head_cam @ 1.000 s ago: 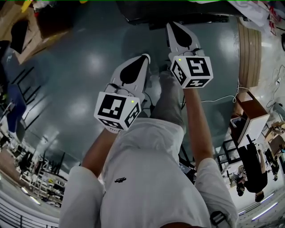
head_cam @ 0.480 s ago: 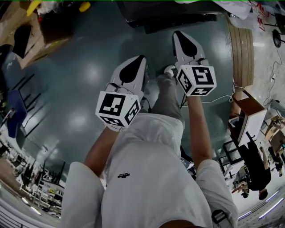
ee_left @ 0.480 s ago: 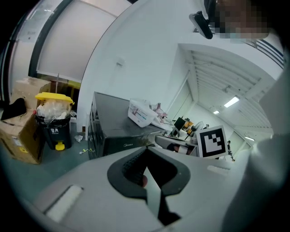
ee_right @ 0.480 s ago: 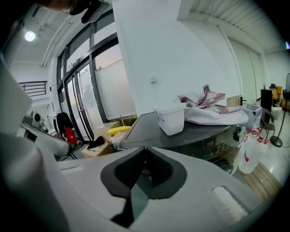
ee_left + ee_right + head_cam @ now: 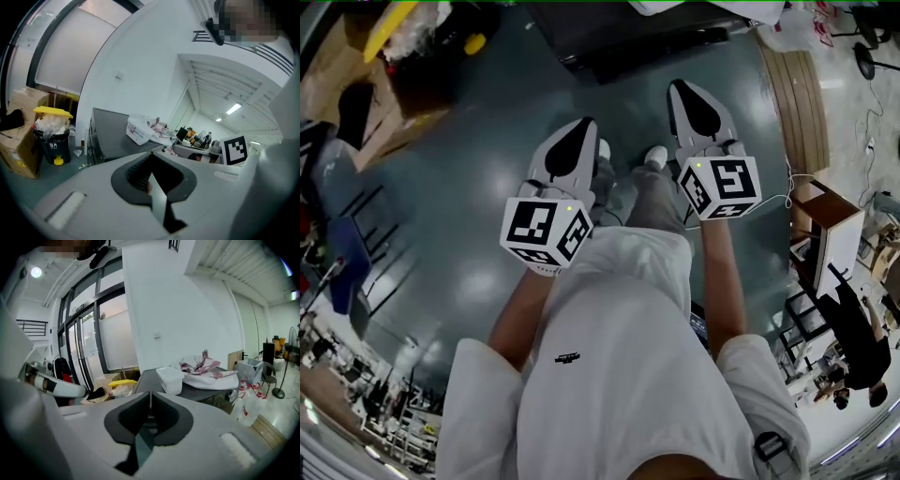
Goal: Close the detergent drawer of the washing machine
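1. As the person stands looking down at the grey floor [image 5: 459, 150], both arms reach forward, one tool in each hand.
2. The left hand-held gripper [image 5: 584, 127] points ahead over the floor; in its own view the jaws sit pressed together along one seam, with nothing between them.
3. The right hand-held gripper [image 5: 682, 89] sits a little further forward, just beside the left one, and it too has its jaws together and empty.
4. The marker cubes ride at the rear of each tool, the left cube [image 5: 546, 234] lower in the head view than the right cube [image 5: 722, 187].
5. White shoes [image 5: 654, 157] peek out between the two tools.
6. And the washer [image 5: 208, 392]? It stands ahead, well apart from both tools: a dark box against the white wall.
7. On top of it rest a white tub [image 5: 169, 378] and a crumpled cloth [image 5: 206, 369].
8. The detergent drawer can't be made out in any view, so whether it is in or out can't be told.
9. Left of the washer stands a yellow-lidded bin [image 5: 52, 126], with a cardboard box [image 5: 18, 154] beside it.
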